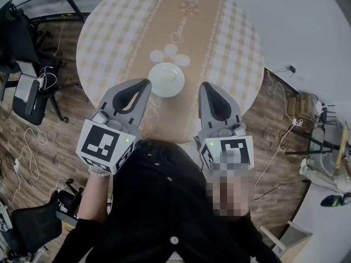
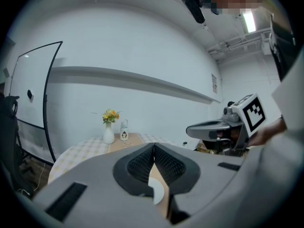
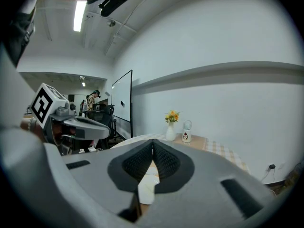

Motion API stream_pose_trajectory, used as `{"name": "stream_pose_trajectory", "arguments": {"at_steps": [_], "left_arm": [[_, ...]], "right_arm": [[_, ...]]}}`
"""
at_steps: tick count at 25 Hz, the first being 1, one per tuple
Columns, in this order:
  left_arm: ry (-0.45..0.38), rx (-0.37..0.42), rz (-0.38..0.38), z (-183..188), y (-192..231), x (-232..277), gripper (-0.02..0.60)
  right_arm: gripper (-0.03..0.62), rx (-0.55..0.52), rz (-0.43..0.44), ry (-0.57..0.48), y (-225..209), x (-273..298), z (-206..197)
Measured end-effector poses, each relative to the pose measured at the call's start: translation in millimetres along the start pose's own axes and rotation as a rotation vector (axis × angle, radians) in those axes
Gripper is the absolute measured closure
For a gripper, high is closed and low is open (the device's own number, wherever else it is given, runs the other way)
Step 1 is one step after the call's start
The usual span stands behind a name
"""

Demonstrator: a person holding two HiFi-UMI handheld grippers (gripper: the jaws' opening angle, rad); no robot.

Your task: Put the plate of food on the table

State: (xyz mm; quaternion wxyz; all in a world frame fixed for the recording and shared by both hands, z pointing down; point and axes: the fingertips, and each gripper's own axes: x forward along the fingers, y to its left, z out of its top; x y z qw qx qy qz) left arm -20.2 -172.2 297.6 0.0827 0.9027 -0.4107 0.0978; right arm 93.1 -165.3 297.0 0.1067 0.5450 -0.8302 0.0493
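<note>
Both jaws pressed together and empty, left gripper [image 1: 145,84] and right gripper [image 1: 204,86] flank the plate [image 1: 166,79] at frame centre on the table [image 1: 109,32]; a stray sideways nudge could shove it.

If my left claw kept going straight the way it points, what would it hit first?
Likely the table: the shut left claw tilts slightly down, aiming over the plate toward the far end, right of the bottle. Depth is unclear; it might clip the plate.
</note>
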Motion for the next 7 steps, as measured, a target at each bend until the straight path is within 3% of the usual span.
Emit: {"name": "stream_pose_trajectory", "arguments": {"at_steps": [7], "left_arm": [[-0.011, 0.003, 0.008, -1.0, 3.2, -1.6, 0.578]], "right_arm": [[0.594, -0.002, 0.004, 0.002, 2.1, -0.5, -0.9]]}}
